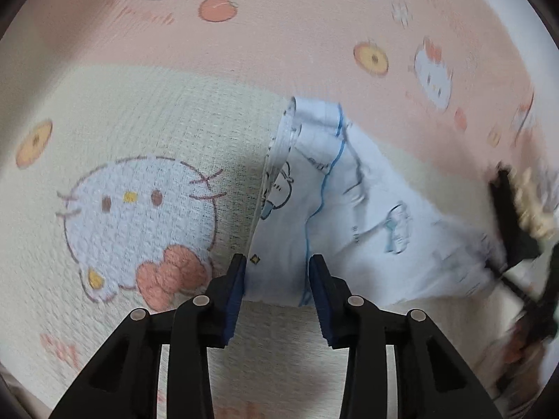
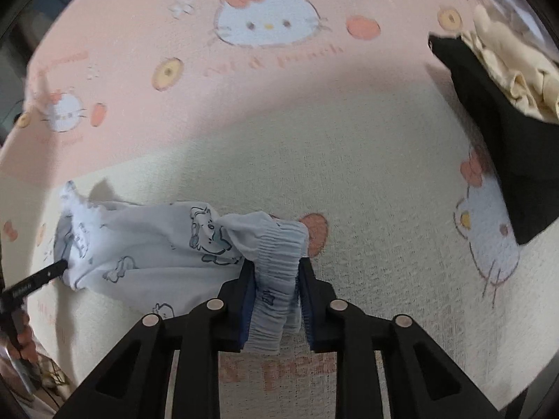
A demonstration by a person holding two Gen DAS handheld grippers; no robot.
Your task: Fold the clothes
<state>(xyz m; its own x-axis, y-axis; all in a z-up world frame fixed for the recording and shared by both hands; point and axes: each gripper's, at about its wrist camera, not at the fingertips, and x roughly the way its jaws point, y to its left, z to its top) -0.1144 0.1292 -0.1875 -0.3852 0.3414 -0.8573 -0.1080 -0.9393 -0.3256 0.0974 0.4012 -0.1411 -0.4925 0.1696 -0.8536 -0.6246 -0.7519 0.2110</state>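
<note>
The right gripper (image 2: 274, 291) clamped the gathered waistband of the pale blue printed cotton garment (image 2: 146, 244) at lower centre, while the left gripper (image 1: 277, 279), jaws apart, straddled its other end, presumably stretching it flat across the pink-and-cream cartoon-cat blanket (image 2: 314, 146) for folding.

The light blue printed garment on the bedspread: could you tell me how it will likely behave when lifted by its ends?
The light blue garment probably sags between the grips: it already lies rumpled and creased. It looks thin and light. Its gathered elastic waistband, bunched inside the right tool, should give a firmer hold than the smooth cloth at the left tool.
</note>
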